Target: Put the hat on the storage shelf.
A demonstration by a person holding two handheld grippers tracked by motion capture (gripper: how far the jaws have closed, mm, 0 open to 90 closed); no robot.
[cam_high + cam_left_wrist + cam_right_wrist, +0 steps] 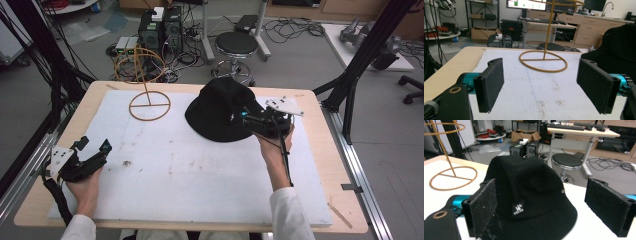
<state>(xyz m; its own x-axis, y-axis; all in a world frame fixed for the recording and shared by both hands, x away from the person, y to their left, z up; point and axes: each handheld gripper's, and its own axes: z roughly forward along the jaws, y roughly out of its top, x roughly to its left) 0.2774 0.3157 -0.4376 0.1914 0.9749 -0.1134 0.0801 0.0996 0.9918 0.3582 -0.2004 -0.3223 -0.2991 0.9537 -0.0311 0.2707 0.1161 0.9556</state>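
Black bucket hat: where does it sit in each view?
High view: black bucket hat right of centre, by the right tongs.
Left gripper view: at the right edge.
Right gripper view: centre.
Shared landmark: wire hat stand.

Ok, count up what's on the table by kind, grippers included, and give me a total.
Black bucket hat: 1
Wire hat stand: 1
White mat: 1
Grippers: 2, left gripper and right gripper, both open
Total: 5
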